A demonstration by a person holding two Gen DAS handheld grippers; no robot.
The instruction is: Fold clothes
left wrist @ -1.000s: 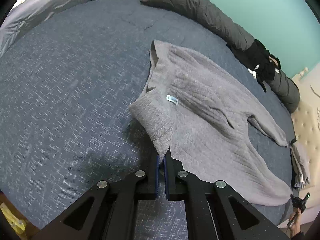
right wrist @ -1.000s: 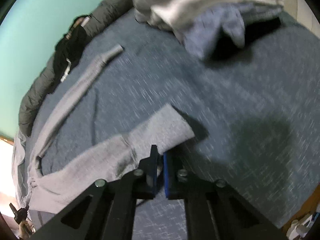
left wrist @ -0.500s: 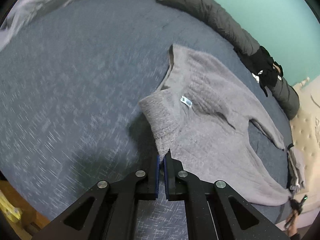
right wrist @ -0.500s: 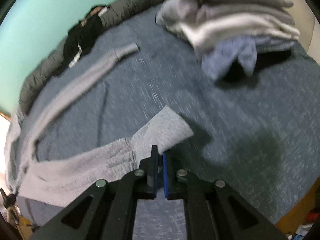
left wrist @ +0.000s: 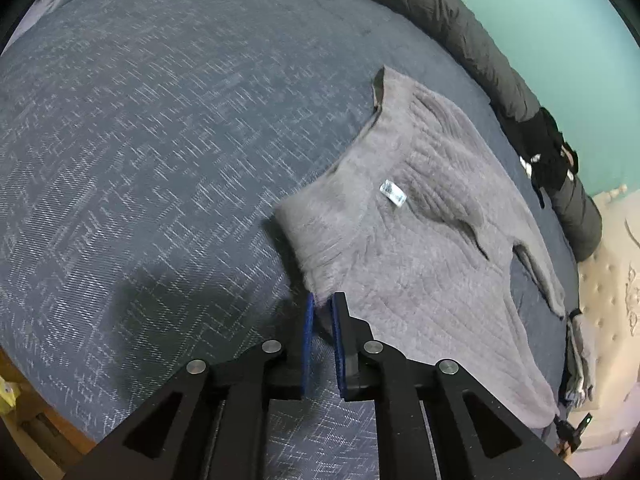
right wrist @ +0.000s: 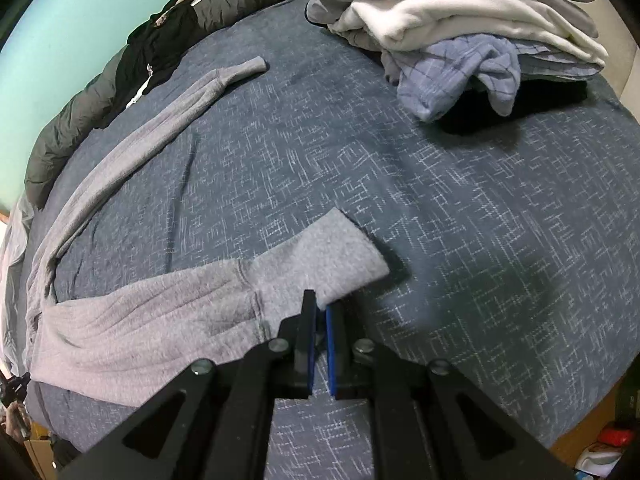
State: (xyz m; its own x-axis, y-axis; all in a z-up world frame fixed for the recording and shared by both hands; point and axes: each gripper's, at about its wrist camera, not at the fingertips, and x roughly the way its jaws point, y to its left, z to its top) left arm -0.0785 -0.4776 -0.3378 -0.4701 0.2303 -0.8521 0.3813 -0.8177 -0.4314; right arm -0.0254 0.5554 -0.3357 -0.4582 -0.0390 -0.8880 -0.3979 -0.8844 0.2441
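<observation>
A grey knit sweater [left wrist: 432, 240] lies spread on the blue bedspread [left wrist: 160, 140], its white label [left wrist: 393, 193] showing near the collar and its far sleeve [right wrist: 160, 116] stretched out toward the dark bolster [right wrist: 80, 112] along the far edge; the left gripper [left wrist: 322, 306] has its blue-padded jaws nearly closed on a thin corner of the knit at the near collar side, with only a sliver of fabric between them; the right gripper [right wrist: 320, 310] is likewise pinched almost closed on the near edge of the other sleeve's cuff [right wrist: 332, 260], which lies flat on the bedspread; both holds look shallow, so in my judgement the main risk is the fuzzy knit slipping out of one pair of jaws if the two ends are lifted or drawn unevenly, leaving a skewed, bunched fold; a pull too hard on the loose weave could also stretch the collar or drag the whole body across the cover, wrinkling it; the stack of folded clothes [right wrist: 460, 12] at the far right sits well apart from the sweater, so it seems unlikely to be disturbed.
</observation>
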